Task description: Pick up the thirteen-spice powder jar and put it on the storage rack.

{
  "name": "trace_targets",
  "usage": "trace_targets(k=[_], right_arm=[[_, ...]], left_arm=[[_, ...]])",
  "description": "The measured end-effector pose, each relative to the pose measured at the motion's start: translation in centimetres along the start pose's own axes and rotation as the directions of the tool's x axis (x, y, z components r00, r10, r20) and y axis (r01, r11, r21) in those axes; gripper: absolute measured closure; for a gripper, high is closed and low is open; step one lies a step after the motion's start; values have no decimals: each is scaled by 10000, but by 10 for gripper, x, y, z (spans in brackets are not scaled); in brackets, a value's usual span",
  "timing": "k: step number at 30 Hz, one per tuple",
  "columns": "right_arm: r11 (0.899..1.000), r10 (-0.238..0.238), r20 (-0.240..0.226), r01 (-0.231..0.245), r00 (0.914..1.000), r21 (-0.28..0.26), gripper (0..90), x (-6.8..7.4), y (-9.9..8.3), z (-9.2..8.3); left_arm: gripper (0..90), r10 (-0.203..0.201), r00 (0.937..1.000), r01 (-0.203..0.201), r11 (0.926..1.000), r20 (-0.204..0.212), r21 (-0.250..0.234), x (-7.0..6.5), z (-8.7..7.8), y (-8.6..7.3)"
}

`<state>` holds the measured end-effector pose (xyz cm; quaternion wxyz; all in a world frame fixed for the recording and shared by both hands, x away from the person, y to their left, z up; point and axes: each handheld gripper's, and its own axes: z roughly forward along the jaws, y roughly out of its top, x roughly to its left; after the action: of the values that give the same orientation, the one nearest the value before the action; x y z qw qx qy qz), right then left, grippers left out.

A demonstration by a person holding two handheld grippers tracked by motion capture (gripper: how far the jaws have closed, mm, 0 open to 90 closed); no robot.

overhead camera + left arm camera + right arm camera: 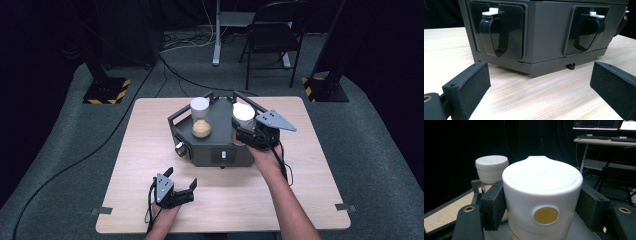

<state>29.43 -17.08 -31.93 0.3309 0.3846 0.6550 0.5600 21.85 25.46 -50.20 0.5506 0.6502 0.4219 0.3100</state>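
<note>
Firmly, the right gripper (541,207) pinches a smooth white round-lidded jar (542,195); left gripper (539,87) spread.

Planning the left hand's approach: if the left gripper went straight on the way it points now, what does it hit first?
Likely the dark grey dispenser base: the open left gripper faces its front wall, between two black spouts, with bare table before it. Depth is unclear.

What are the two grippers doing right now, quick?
Left gripper: open, holding nothing, resting low over the table.
Right gripper: closed on the white lid of the right canister.
</note>
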Motion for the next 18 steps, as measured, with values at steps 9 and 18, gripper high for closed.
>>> trace_targets(k=[9,18], right_arm=[[9999,27,344,-23,9994,-112,298,7,-5,19],[9996,141,475,-129,9988,-255,298,6,-6,33]], left_arm=[[22,-29,10000,29,10000,58,-25,1,-1,0],[21,92,9999,-92,10000,84,27,0,-1,0]])
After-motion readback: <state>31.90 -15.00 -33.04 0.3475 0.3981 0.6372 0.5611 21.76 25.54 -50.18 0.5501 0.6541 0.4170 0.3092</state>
